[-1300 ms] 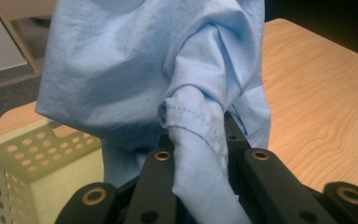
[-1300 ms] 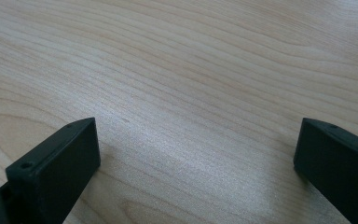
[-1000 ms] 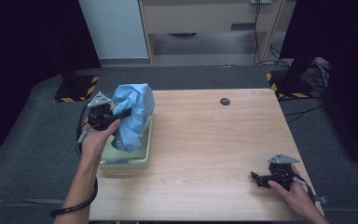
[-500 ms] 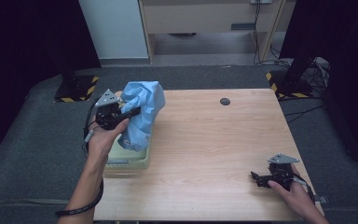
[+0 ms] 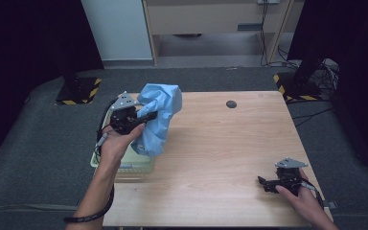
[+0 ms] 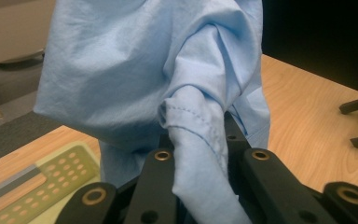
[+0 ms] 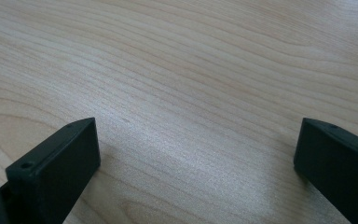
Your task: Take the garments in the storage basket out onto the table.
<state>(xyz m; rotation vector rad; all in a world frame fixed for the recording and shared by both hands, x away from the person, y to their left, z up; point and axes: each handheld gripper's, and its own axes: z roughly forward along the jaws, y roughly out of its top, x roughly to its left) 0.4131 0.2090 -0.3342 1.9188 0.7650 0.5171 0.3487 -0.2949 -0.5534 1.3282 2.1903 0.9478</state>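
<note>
Two claws are at work: the left claw [image 5: 149, 116], left of centre in the high view, is clamped on a fold of the blue cloth [image 5: 159, 120], which hangs over the pale green basket [image 5: 124, 168]. Lift straight up until the hem clears the basket rim, then swing it toward the bare middle of the surface [image 5: 220, 148]. At the lower right, the right claw [image 5: 262, 182] rests wide open, holding nothing, ready to catch a corner.

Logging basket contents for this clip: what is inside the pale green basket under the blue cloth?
The blue cloth, clamped in the left gripper, hangs over the pale green basket, its lower end hiding part of the inside. The visible perforated floor looks bare. What lies beneath the cloth cannot be seen.
</note>
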